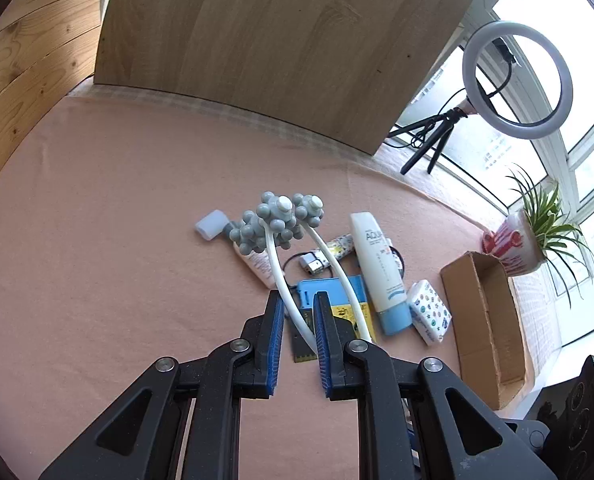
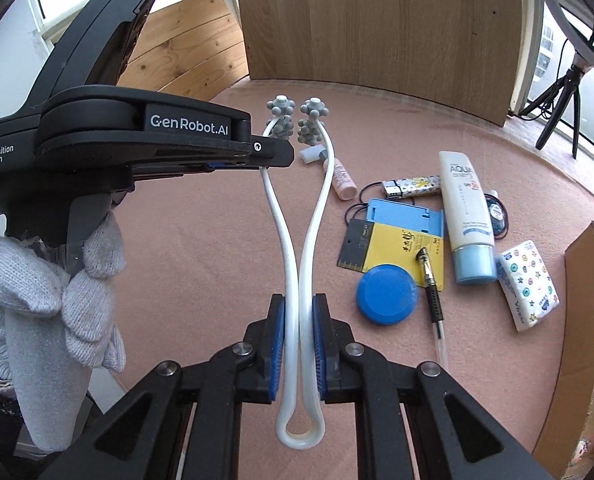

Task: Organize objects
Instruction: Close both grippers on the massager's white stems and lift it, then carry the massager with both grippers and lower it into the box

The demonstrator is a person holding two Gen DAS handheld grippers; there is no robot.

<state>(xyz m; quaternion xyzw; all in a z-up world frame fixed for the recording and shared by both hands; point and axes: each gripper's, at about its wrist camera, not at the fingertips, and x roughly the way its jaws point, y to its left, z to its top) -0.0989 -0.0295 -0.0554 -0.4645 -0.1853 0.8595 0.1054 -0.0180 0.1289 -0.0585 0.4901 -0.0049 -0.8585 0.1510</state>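
Observation:
A white U-shaped massager (image 2: 297, 264) with grey knobbly balls (image 2: 297, 122) at its two tips is held above the pink cloth. My right gripper (image 2: 299, 308) is shut on its two arms near the loop end. My left gripper (image 1: 299, 304) straddles one white arm (image 1: 283, 280) near the ball end; its jaws stand apart and do not squeeze it. The left gripper's body (image 2: 145, 136) shows at the left of the right wrist view, with its tip at the massager's arm. The balls also show in the left wrist view (image 1: 281, 220).
On the cloth lie a white AQUA tube (image 2: 467, 208), blue case (image 2: 405, 218), yellow card (image 2: 401, 252), blue round lid (image 2: 387, 294), pen (image 2: 431, 284), tissue pack (image 2: 529, 288), small pink bottle (image 2: 343, 178) and lighter (image 2: 411, 185). A cardboard box (image 1: 489, 320) and potted plant (image 1: 537, 228) stand right. A wooden board (image 1: 277, 40) stands behind.

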